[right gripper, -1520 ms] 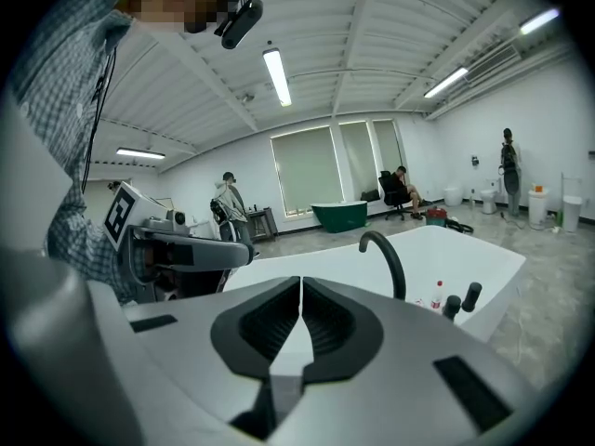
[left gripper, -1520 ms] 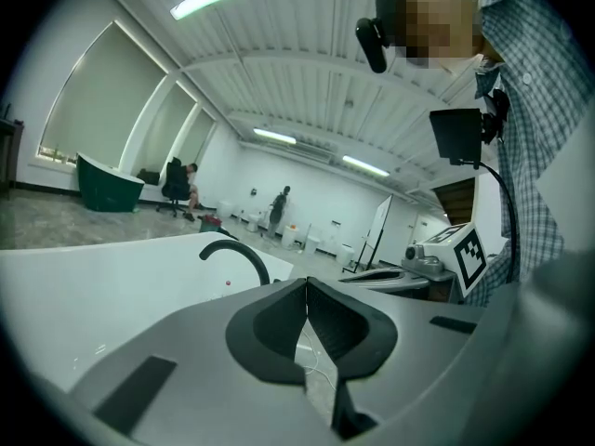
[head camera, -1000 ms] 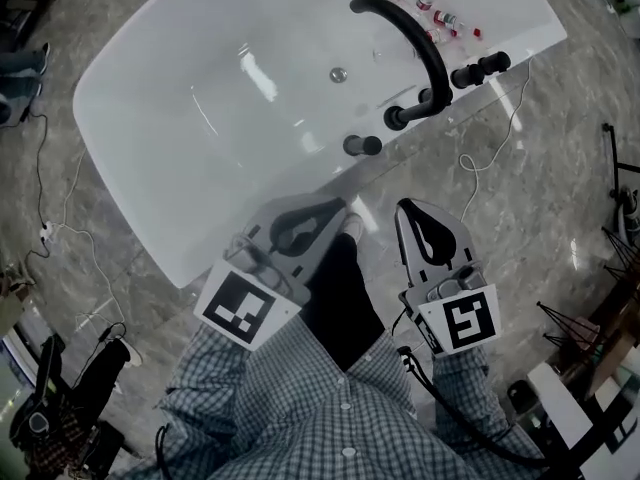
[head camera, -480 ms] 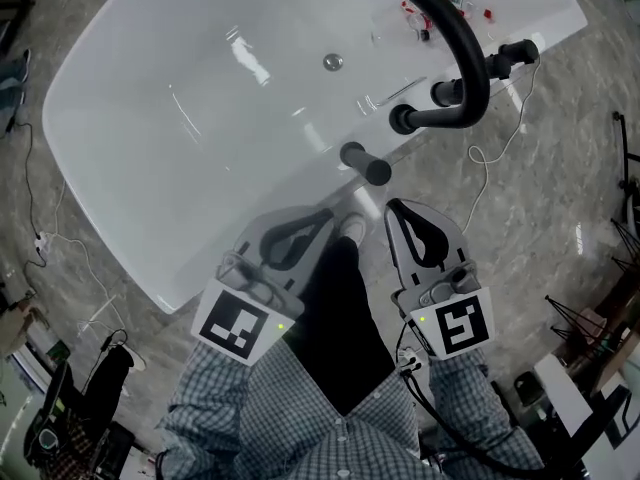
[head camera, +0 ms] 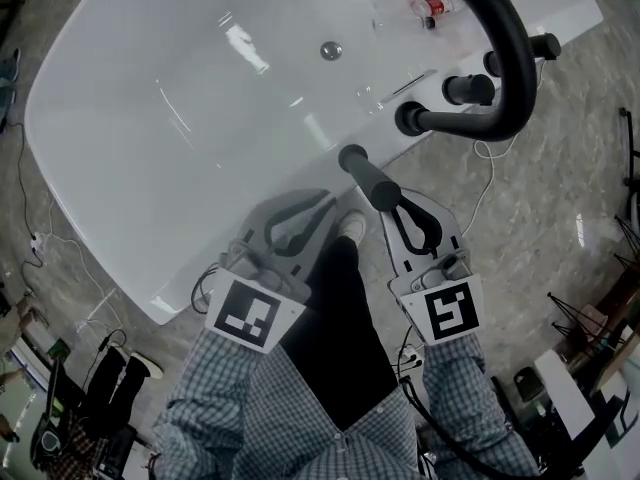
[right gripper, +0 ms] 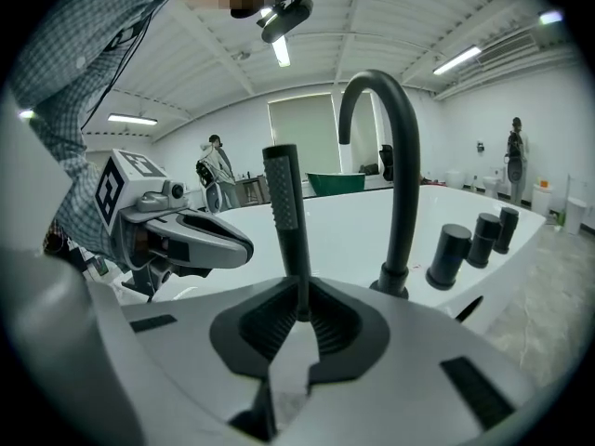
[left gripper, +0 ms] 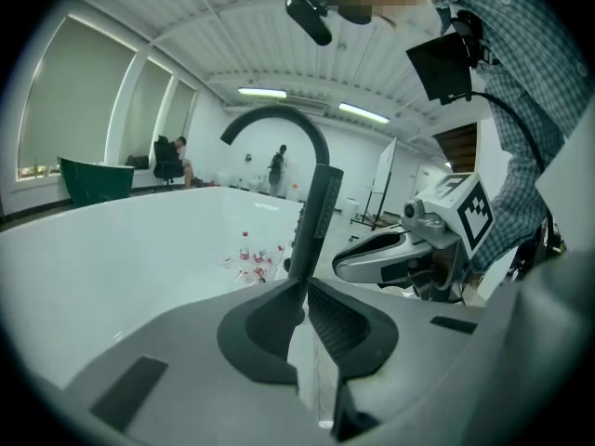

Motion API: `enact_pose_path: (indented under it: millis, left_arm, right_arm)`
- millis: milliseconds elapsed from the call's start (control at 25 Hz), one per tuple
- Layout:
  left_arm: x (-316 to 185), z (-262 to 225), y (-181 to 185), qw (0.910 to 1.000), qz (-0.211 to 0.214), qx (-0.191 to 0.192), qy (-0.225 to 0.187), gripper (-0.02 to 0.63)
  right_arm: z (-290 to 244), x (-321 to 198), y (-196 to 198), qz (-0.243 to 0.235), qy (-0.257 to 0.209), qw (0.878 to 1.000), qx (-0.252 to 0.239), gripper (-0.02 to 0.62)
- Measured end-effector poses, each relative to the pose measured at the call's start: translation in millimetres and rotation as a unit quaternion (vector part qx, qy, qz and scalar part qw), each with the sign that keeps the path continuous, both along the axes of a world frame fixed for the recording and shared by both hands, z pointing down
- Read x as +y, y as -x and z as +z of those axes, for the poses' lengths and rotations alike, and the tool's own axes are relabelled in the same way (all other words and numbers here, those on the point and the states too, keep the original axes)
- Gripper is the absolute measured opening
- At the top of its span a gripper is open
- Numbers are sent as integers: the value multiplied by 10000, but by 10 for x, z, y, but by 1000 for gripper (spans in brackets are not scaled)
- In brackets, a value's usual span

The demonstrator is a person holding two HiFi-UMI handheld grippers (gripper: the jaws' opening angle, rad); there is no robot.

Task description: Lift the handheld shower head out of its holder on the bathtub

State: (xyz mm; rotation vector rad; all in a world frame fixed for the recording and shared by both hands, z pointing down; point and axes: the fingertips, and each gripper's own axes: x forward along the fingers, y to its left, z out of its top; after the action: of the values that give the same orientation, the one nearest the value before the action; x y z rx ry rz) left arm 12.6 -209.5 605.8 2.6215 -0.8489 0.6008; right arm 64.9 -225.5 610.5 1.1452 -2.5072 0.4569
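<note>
The black stick-shaped handheld shower head (head camera: 366,175) stands upright in its holder on the near rim of the white bathtub (head camera: 130,258). My right gripper (head camera: 395,200) is shut and empty, its tips just short of the shower head's top. In the right gripper view the shower head (right gripper: 286,221) rises straight beyond the closed jaws. My left gripper (head camera: 325,201) is also shut and empty, a little left of the shower head. In the left gripper view the shower head (left gripper: 316,221) stands just past its tips, with the right gripper (left gripper: 400,254) beside it.
A tall black arched faucet (head camera: 505,58) rises at the rim right of the shower head, with black knobs (head camera: 468,89) beyond it. Small red-capped bottles (head camera: 425,3) lie in the tub's far end near the drain (head camera: 330,50). A white cord (head camera: 480,183) trails on the stone floor.
Both grippers have sunk toward the tub rim and stayed shut. The right gripper's tips now reach the shower head's top, and the tub fills more of the head view.
</note>
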Motion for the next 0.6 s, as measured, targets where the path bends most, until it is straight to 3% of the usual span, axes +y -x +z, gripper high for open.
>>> enact_pose_path:
  millis: [240, 400, 520, 600]
  left_arm:
    - [-103, 182, -87, 9997, 196, -118, -120, 14]
    - [-145, 252, -149, 9994, 256, -202, -117, 19]
    - [-173, 267, -167, 9994, 240, -199, -123, 50]
    - [-174, 304, -177, 9993, 269, -224, -95, 76]
  right_arm:
    - [302, -28, 73, -301, -57, 9991, 304, 21]
    - [539, 54, 93, -948, 28, 9901, 1033, 23]
    - [596, 37, 149, -988, 107, 9906, 940, 100]
    - [626, 24, 179, -988, 137, 9907, 921, 111]
